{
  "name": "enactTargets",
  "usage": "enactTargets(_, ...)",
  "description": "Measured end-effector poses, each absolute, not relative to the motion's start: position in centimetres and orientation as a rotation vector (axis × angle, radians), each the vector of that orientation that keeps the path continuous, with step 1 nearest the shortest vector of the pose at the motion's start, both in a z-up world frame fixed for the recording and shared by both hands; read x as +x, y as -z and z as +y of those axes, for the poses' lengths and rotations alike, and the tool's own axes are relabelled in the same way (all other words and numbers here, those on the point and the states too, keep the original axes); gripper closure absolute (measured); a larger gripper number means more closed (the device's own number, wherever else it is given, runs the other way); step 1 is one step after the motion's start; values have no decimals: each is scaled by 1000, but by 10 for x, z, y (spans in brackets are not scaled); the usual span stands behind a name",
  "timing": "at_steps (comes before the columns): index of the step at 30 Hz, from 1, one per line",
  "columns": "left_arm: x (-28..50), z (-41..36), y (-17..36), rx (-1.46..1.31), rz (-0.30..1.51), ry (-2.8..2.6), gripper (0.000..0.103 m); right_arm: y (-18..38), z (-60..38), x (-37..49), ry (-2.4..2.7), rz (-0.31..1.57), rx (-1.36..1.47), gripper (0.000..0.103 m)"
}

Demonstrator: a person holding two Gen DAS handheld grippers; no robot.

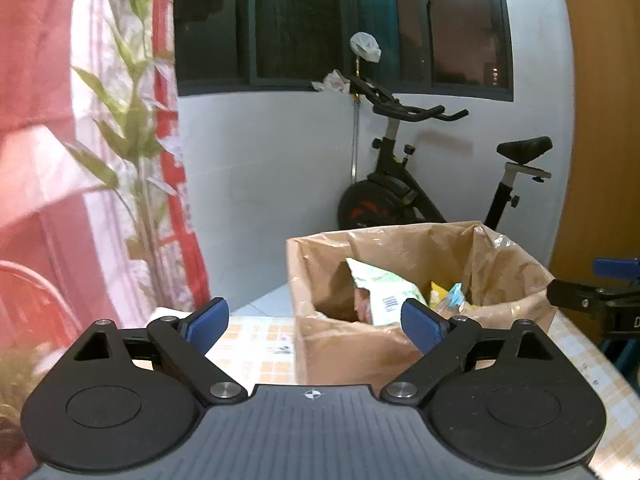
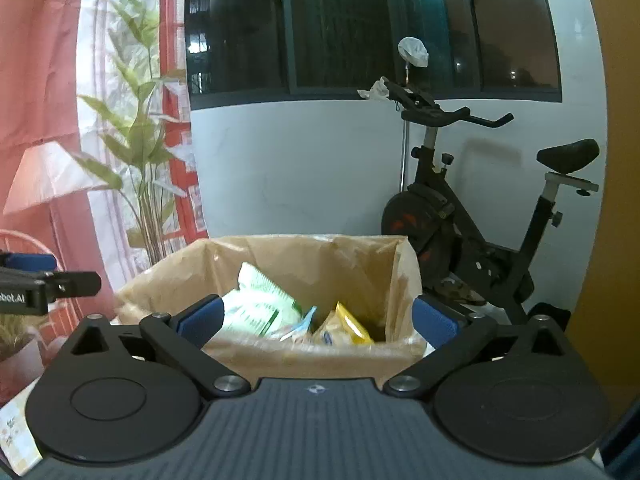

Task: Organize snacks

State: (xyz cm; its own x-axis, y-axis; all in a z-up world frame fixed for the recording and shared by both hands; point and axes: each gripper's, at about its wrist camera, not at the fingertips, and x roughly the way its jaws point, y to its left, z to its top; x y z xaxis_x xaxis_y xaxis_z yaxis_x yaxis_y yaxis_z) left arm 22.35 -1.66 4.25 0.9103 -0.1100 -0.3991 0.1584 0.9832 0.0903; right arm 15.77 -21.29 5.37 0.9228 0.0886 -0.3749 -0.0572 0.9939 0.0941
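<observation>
Snacks sit inside the brown paper bag [image 2: 304,256], which stands upright and open-mouthed on the checked tablecloth [image 1: 256,344] ahead of both my hands; the largest of them, a white and green packet [image 2: 260,300], leans tilted against the bag's left inner side, a small pale blue packet [image 2: 300,326] lies just beside it toward the middle, and a yellow packet [image 2: 352,322] rests to the right of that one, touching it as far as I can tell. My left gripper [image 1: 316,322] is released, its blue pads [image 1: 208,322] spread wide with nothing between them, and it sits to the left of the bag, so that the bag's near left corner shows in the gap; my right gripper [image 2: 320,320] is likewise released and empty, its jaws splayed to either side of the bag's near rim without touching the paper. From the left wrist view the tip of the right gripper pokes in at the right edge, level with the bag's rim and just beside its right side; from the right wrist view the left gripper's finger shows at the left edge, near the bag's left corner but apart from it. Behind the bag stand an exercise bike [image 2: 480,216] against the white wall, a leafy plant [image 2: 140,136] at the left, and dark windows above.
</observation>
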Motion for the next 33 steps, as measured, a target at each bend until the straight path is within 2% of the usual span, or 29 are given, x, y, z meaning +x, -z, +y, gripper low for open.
enactTargets(22, 100, -1, -79, 114, 294, 84, 8, -94, -164, 38, -83, 312, 109, 1)
enactTargets(33, 81, 3, -87, 104, 269, 60, 8, -98, -154, 22, -88, 306, 108, 1)
